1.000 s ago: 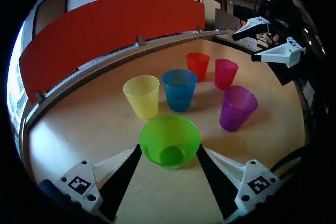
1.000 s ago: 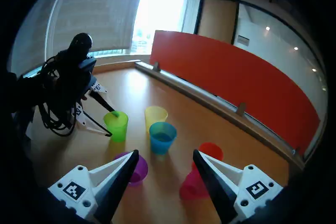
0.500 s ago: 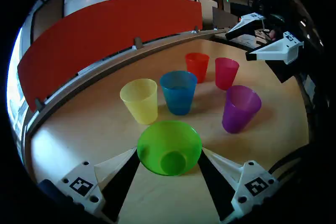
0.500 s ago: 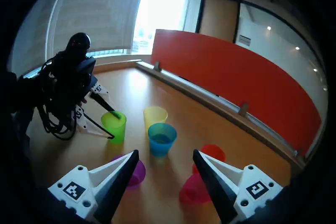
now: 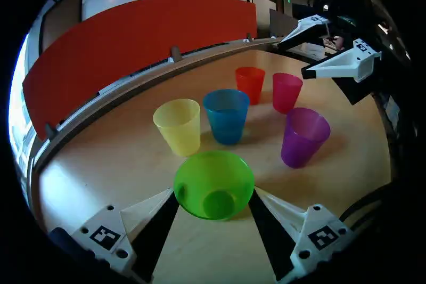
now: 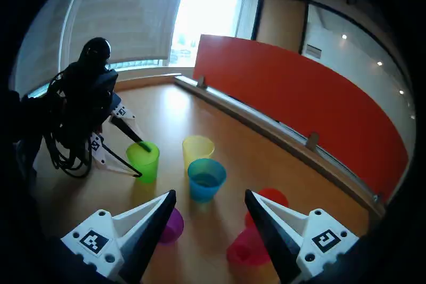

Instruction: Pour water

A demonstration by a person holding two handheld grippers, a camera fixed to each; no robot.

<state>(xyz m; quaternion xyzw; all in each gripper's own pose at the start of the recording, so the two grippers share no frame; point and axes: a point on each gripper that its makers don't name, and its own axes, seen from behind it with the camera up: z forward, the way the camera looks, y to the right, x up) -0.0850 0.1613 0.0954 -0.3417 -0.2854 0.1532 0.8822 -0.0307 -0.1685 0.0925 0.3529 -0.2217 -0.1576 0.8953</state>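
Observation:
A green cup (image 5: pixel 214 184) sits between the fingers of my left gripper (image 5: pixel 213 191), and both fingers press on its sides. In the right gripper view the same gripper (image 6: pixel 141 161) holds the green cup (image 6: pixel 144 160) upright, low over the table, with a hand and cables behind it. My right gripper (image 6: pixel 209 194) hangs open above the table with nothing between its fingers. It also appears at the far right as the right gripper (image 5: pixel 290 62). Beyond stand a yellow cup (image 5: pixel 178 126), a blue cup (image 5: pixel 226 115), a red cup (image 5: pixel 250 84), a pink cup (image 5: pixel 286 92) and a purple cup (image 5: pixel 302 136).
The cups stand on a light wooden table (image 5: pixel 106 177). A long red divider panel (image 5: pixel 138 39) runs along its far edge. Below my right gripper are the purple cup (image 6: pixel 173 225) and the pink cup (image 6: pixel 245 249). A bright window (image 6: pixel 207 17) lies behind.
The green cup has tipped slightly in the left gripper. In the left gripper view the right gripper has shifted left. In the right gripper view the cups have slid lower.

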